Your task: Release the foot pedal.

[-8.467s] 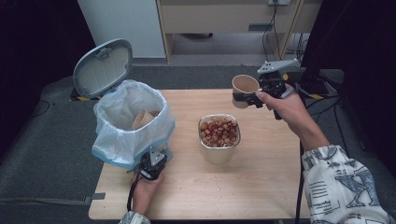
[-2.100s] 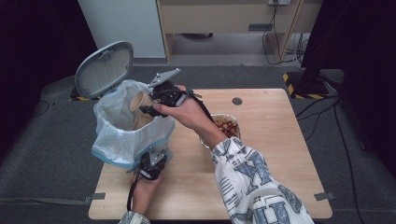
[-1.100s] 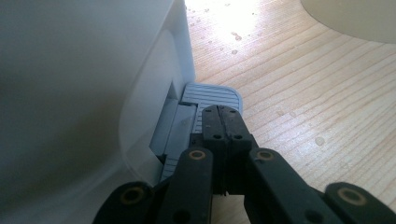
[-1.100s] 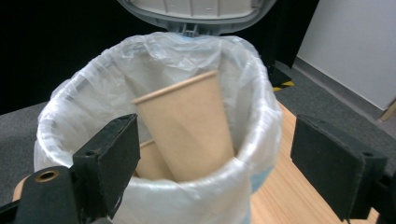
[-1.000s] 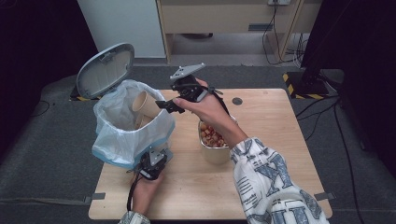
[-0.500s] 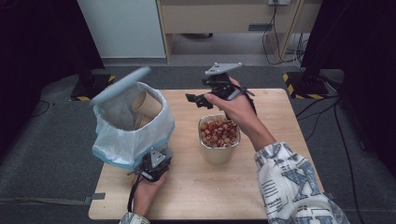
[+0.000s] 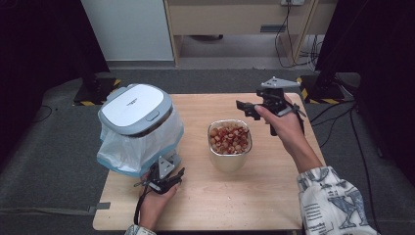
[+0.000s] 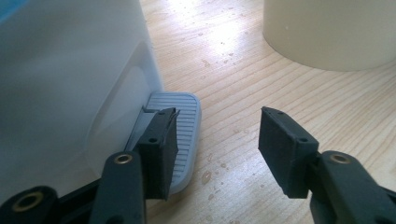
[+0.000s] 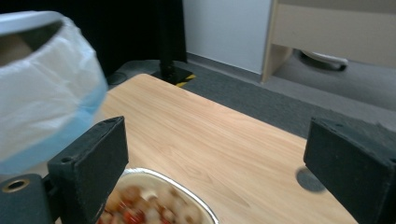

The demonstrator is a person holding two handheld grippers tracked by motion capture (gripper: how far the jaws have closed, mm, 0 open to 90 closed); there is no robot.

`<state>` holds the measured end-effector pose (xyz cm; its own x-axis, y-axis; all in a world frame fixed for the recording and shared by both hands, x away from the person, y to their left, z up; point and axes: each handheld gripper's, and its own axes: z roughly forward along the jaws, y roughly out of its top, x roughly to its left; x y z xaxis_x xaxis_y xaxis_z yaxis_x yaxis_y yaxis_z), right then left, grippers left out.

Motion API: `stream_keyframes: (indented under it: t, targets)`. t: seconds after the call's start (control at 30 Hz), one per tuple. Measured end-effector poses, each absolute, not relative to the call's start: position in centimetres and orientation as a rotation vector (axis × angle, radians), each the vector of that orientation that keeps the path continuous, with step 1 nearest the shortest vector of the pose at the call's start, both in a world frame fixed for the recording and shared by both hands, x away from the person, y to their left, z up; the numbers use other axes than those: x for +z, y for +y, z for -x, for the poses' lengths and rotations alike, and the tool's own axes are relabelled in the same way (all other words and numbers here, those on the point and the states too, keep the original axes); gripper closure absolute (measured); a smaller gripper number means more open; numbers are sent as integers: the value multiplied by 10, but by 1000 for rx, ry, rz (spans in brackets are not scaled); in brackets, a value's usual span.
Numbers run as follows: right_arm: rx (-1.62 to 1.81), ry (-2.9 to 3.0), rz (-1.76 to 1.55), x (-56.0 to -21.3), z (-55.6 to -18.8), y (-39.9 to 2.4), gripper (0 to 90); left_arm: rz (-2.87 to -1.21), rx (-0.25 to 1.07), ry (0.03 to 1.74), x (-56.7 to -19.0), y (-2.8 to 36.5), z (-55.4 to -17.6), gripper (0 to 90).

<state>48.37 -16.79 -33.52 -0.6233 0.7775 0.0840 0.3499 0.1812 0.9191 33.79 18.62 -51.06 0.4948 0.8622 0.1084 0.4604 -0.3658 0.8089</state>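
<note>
A pedal bin [image 7: 134, 105] lined with a white and blue bag [image 7: 169, 134] stands at the table's left, its white lid down. My left gripper [image 7: 169, 172] lies low at the bin's foot. Its jaws have just been opening and now stand open [image 8: 217, 135], nothing between them, the left one over the grey pedal [image 8: 184, 133]. My right gripper [image 7: 244, 108] hovers above the table behind a metal bowl of nuts [image 7: 230, 139]. Its jaws have just been opening too and stand open and empty [image 9: 215, 154], with the bag [image 9: 42, 93] to their left.
The wooden table [image 7: 205, 205] has free room in front and to the right of the bowl. A small dark round mark [image 9: 310, 179] sits on the wood near the right jaw. A wooden cabinet [image 7: 235, 19] and cables are on the floor beyond.
The bin's lid has dropped from upright to shut. My right gripper has moved right, from the bin's rim to behind the bowl. The left hand stays at the pedal.
</note>
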Motion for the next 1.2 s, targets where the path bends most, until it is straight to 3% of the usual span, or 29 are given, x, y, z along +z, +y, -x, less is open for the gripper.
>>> stream_keyframes:
  t: [0.5,0.87,1.2]
  targets:
    - [1342,1963,-1210,-383,-461,-221,64,-2021,669,1066,-511,183,-338,380]
    - [1279,1937,-1271,-415,-441,-238,56,-2020,674,1058,-511,183,-338,352]
    - [1157,1957,-1411,-476,-424,-251,59,-2023,671,1052,-512,182,-338,344]
